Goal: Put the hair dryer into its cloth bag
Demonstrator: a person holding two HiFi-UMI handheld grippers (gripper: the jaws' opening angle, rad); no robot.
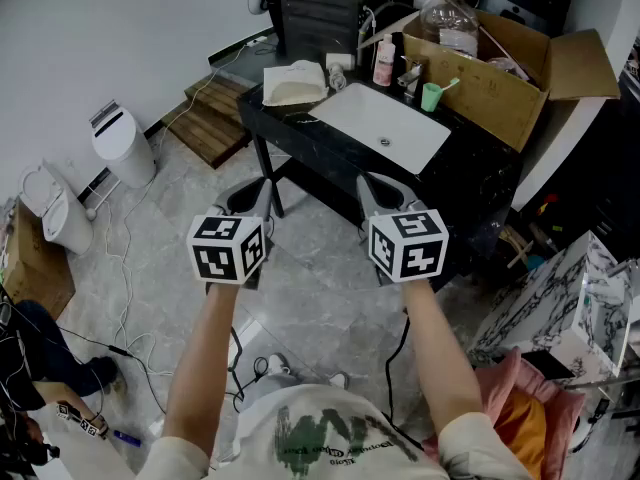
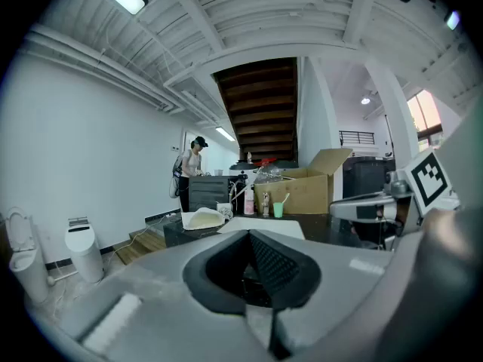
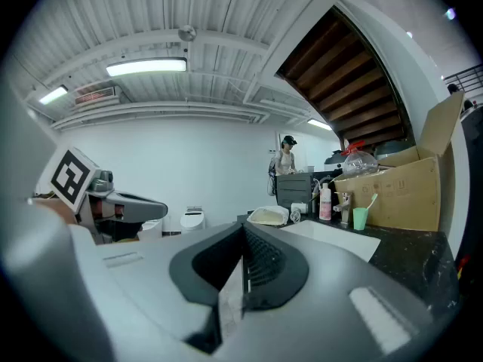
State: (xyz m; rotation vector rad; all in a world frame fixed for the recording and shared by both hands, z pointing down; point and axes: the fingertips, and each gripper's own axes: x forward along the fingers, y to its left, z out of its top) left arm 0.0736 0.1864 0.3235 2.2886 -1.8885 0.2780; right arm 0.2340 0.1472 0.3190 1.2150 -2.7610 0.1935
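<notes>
A cream cloth bag (image 1: 293, 83) lies slumped on the black counter (image 1: 480, 158), left of the white sink (image 1: 385, 128). It also shows in the left gripper view (image 2: 202, 219) and the right gripper view (image 3: 268, 216). No hair dryer can be made out in any view. My left gripper (image 1: 262, 194) and right gripper (image 1: 375, 194) hover side by side in front of the counter's near edge, well short of the bag. Both are shut with nothing between the jaws (image 2: 253, 238) (image 3: 243, 231).
An open cardboard box (image 1: 510, 78) stands behind the sink, with a green cup (image 1: 432, 96) and a pink bottle (image 1: 384, 63) by the tap. A black drawer unit (image 1: 320, 18) sits at the back. White bins (image 1: 122, 146) and cables lie on the floor at left. A person (image 2: 192, 168) stands far off.
</notes>
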